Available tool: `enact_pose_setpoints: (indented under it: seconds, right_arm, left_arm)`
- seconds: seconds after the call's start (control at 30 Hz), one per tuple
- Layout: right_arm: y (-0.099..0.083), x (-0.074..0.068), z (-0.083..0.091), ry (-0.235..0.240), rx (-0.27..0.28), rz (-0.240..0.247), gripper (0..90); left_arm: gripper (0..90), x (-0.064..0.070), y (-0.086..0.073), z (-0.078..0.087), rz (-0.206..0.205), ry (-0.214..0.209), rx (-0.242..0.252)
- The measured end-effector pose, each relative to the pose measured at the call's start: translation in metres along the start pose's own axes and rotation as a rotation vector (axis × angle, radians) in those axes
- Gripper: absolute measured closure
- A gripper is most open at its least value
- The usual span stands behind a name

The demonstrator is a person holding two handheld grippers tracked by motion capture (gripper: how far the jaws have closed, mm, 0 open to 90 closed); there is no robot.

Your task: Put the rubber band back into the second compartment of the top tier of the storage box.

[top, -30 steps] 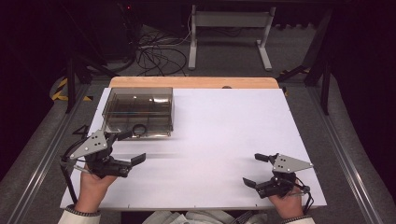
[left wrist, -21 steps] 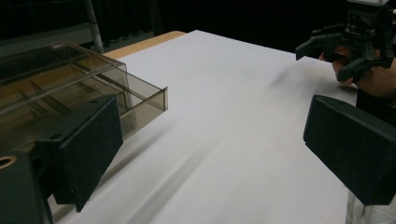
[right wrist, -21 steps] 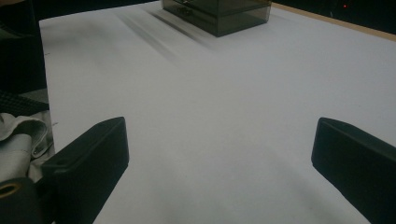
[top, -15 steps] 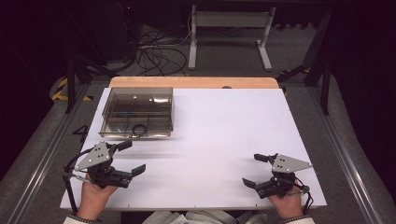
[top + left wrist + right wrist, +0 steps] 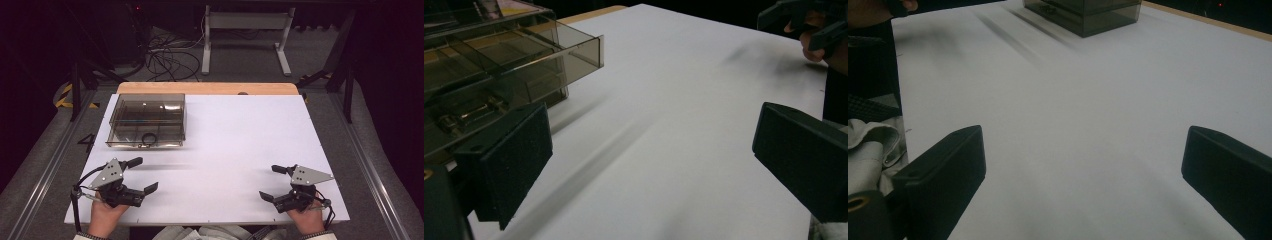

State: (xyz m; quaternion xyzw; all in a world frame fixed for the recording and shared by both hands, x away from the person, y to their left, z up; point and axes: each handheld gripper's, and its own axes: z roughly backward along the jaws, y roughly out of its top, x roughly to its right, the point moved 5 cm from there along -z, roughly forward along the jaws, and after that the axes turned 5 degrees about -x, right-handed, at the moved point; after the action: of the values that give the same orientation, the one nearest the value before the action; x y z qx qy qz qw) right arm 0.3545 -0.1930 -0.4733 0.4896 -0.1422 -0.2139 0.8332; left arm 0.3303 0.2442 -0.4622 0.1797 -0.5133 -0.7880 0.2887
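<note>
Left hand-held gripper [image 5: 141, 175] at lower left and right hand-held gripper [image 5: 272, 182] at lower right both gape wide, holding nothing; the smoky plastic box [image 5: 147, 120] sits upper left on the white counter [image 5: 240, 140].

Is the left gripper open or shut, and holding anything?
Open and empty: the left gripper has its jaws spread wide above the bare white table.

A smoky, see-through plastic box [image 5: 147, 120] with inner dividers sits flat at the far-left corner of the white surface [image 5: 240, 145], a black ring [image 5: 149, 138] inside.
</note>
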Motion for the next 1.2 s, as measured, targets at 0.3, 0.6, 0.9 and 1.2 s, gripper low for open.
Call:
enact_pose_setpoints:
  seconds: [0.3, 0.6, 0.9, 1.2]
  right_arm:
    - [0.000, 0.000, 0.000, 0.003, -0.001, 0.001, 4.6]
    - [0.000, -0.001, 0.000, 0.005, -0.002, 0.001, 4.6]
    - [0.000, -0.001, 0.000, 0.007, -0.004, 0.004, 4.6]
    - [0.000, -0.001, -0.001, 0.008, -0.004, 0.003, 4.6]
  left_arm:
    - [3.0, 0.000, -0.012, -0.003, 0.033, 0.001, -0.007]
    - [2.7, 0.002, -0.023, -0.006, 0.052, -0.025, -0.007]
    - [2.7, 0.001, -0.021, -0.004, 0.037, 0.003, 0.005]
    - [2.3, 0.006, -0.019, -0.005, 0.016, 0.008, -0.001]
